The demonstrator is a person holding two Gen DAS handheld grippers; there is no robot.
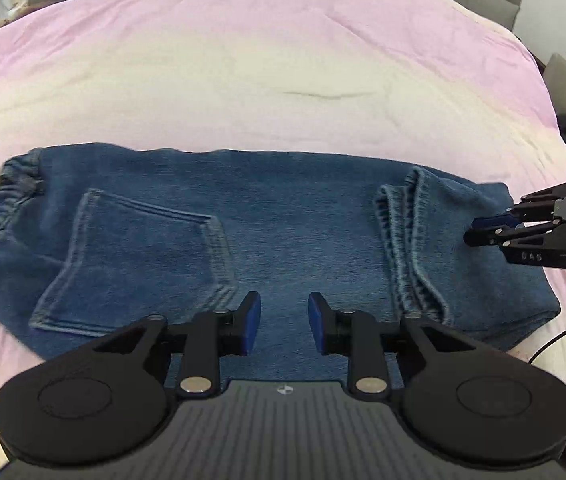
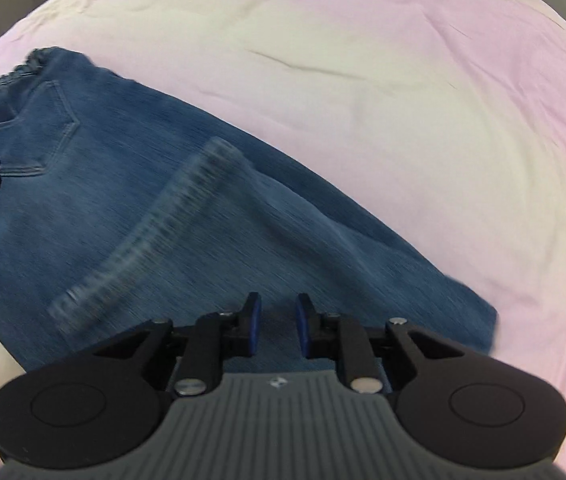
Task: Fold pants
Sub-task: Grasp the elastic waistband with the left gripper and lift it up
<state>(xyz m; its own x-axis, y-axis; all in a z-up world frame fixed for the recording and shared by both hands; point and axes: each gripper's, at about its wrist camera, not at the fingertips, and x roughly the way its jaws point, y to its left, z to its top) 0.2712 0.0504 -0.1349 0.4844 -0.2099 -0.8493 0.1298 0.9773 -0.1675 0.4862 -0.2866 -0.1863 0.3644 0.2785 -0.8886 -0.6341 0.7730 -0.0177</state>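
Pink bedsheet covers the bed, grey headboard or chair at the far edge. Blue jeans lie flat on it, already doubled over: leg hems folded back onto the thigh area, back pocket and elastic waistband at the left end in the left wrist view.

Long axis of the bundle runs left-right across the left view, so waistband end to the left, folded edge to the right.

Left gripper hovers just above the near long edge, around mid-length, between the pocket and the hems. Jaws spread, blue pads apart, nothing between them.

Right gripper sits at the fold end, over the far right corner of the denim. In the right wrist view its jaws are parted by a narrow gap with denim below, nothing pinched as far as I can see. That view is motion-blurred; contact with the cloth can't be confirmed.

Judgement: one more fold looks due, fold end carried over toward the waistband along the long axis. Right gripper is nearer that end; left is placed to pin or grab the near edge. Black cable trails on the sheet near the right corner, possible snag.
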